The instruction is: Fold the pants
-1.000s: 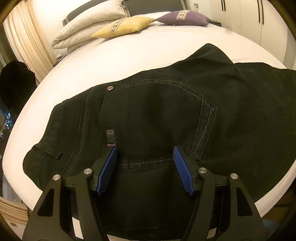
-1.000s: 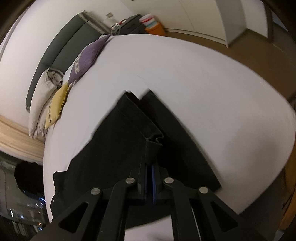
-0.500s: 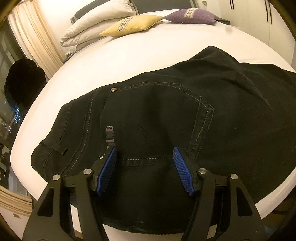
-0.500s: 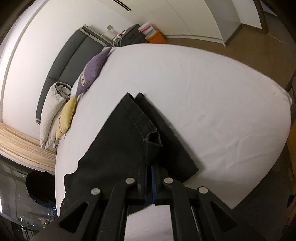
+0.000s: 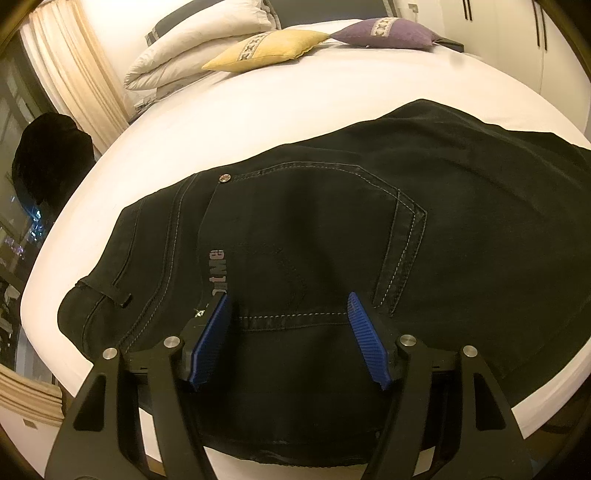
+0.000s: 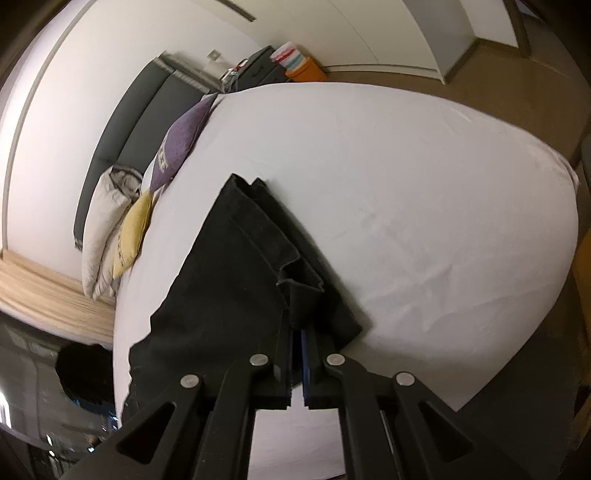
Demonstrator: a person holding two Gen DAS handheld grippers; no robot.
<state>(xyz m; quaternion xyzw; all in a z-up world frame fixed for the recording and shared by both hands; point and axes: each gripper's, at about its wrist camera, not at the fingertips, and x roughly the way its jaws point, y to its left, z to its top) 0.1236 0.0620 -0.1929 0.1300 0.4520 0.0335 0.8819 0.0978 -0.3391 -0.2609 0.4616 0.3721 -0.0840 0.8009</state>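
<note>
Bedding of a white bed (image 5: pixel 280 110) carries black jeans (image 5: pixel 314 229) spread across it, with pillows toward twelve o'clock. Left gripper (image 5: pixel 290 317) hovers over the back pocket, jaws spread and just widened, nothing between. Right gripper (image 6: pixel 298 332) is pinching the leg hem (image 6: pixel 299 284).

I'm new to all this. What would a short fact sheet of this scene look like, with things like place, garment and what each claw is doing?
place: white bed in a bedroom
garment: black pants laid flat, back pocket up
leg end: hems out on the sheet
left gripper: open, blue pads apart above the waist area, gripping nothing
right gripper: shut on a bunched fold of the leg hem
cushions: yellow cushion and purple cushion by the white pillows
fold: not yet finished
</note>
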